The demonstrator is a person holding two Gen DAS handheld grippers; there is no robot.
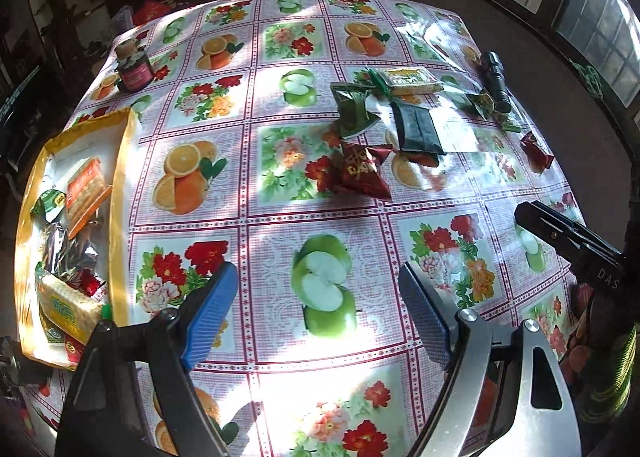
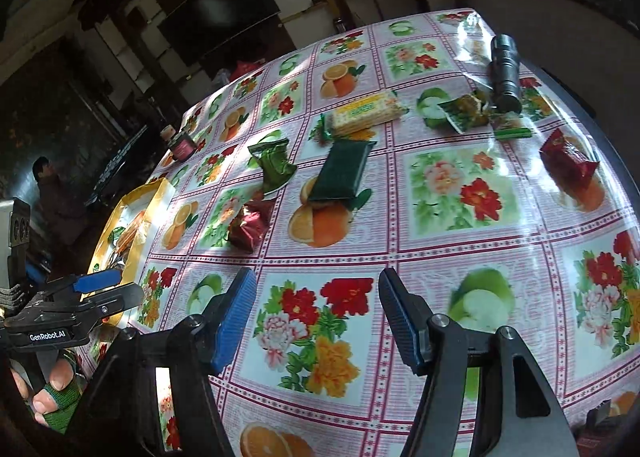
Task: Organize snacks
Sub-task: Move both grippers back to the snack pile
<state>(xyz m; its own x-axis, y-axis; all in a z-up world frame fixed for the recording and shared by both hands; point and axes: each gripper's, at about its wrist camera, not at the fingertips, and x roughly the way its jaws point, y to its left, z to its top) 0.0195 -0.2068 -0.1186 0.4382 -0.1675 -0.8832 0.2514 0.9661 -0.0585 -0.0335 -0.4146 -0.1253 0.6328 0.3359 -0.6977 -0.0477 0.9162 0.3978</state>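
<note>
jaws apart, red snack (image 1: pixel 360 171) ahead

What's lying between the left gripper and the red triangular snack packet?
Nothing: only bare tablecloth between the open left gripper and the red triangular packet, in the left wrist view.

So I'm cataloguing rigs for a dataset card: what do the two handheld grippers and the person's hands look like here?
Both grippers have ribbed blue pads on black finger arms. The left gripper has one arm of bare silver metal with cut-outs. The right gripper is all black. From the right wrist, the left one's body reads "GenRobot.AI". The hand under it wears a green fingerless glove.
</note>
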